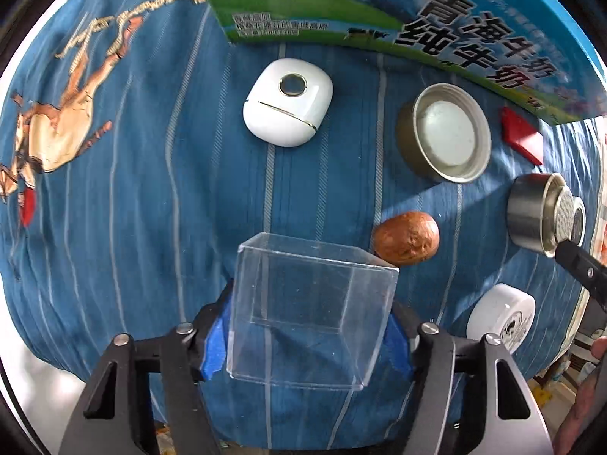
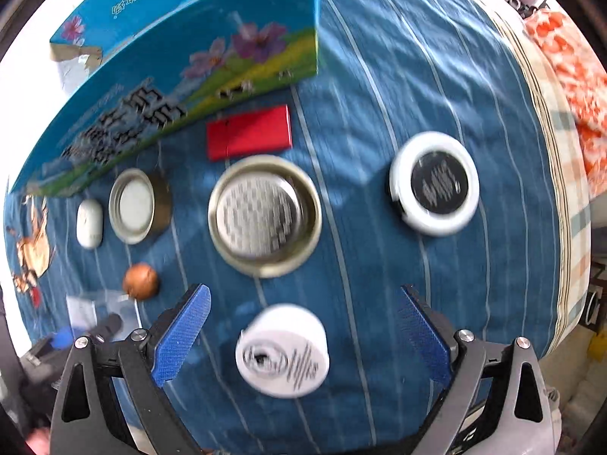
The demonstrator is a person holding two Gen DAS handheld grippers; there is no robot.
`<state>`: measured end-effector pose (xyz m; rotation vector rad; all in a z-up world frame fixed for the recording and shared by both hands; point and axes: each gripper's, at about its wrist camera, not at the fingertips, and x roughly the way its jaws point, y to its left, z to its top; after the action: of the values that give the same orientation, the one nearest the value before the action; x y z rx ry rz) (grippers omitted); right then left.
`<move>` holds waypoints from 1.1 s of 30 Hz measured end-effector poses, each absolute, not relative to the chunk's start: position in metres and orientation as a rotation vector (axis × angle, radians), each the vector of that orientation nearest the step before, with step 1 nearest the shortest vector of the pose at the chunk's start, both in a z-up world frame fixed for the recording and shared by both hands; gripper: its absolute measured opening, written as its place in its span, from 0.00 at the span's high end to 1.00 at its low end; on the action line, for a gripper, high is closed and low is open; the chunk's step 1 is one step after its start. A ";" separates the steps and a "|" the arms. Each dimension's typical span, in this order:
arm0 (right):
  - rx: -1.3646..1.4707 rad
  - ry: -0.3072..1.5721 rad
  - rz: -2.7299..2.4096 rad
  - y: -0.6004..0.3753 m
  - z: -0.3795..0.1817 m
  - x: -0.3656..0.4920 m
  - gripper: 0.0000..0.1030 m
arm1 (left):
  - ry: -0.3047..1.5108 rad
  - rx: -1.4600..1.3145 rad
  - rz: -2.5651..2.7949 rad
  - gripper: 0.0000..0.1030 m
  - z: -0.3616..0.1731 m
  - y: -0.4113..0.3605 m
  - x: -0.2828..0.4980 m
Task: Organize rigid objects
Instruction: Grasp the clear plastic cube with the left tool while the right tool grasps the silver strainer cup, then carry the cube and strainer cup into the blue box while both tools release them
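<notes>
The left gripper [image 1: 311, 314] is holding the clear box [image 1: 309, 314] at lower centre, while the right gripper [image 2: 299, 337], jaws wide, is straddling the white jar [image 2: 282, 350], likely needing to close next.

Everything lies on the bed [image 2: 436, 87]. The milk carton [image 1: 436, 19] lies at the far side. Just before it sit, from left to right in the left wrist view, the rounded case [image 1: 288, 108], the metal lid [image 1: 444, 132] and the flat block [image 1: 521, 136]. Nearer, right of the lid, lies the strainer cup [image 1: 538, 212] on its side; the walnut [image 1: 406, 237] lies before the lid. The clear box [image 1: 311, 314] sits between the left claw's fingers [image 1: 216, 341], the walnut just behind its right corner. The small jar [image 2: 282, 349] lies between the right claw's spread fingers [image 2: 182, 333], apart from both. The round tin [image 2: 434, 182] lies right of the strainer cup.
</notes>
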<state>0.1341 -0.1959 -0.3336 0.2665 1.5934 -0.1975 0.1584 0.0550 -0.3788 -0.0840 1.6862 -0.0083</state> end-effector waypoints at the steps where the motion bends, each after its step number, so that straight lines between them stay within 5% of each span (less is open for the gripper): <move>1: 0.255 1.593 -0.202 -0.194 -0.337 0.138 0.04 | 1.671 -0.105 -0.007 0.39 -0.377 0.056 0.161; 8: 0.299 1.632 -0.204 -0.188 -0.360 0.156 0.04 | 1.633 -0.094 0.020 0.41 -0.377 0.054 0.189; 15: 0.334 1.728 -0.209 -0.189 -0.398 0.167 0.28 | 1.683 -0.047 0.010 0.37 -0.402 0.046 0.199; 23: 0.298 1.750 -0.216 -0.161 -0.455 0.169 0.30 | 1.671 -0.043 0.005 0.41 -0.405 0.047 0.202; 33: 0.258 1.741 -0.158 -0.149 -0.460 0.146 0.31 | 1.641 -0.116 0.016 0.41 -0.385 0.078 0.189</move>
<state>0.1457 -0.1489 -0.4596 0.2577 1.7414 -0.1577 0.1891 0.0776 -0.3851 -0.1157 1.6407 0.0164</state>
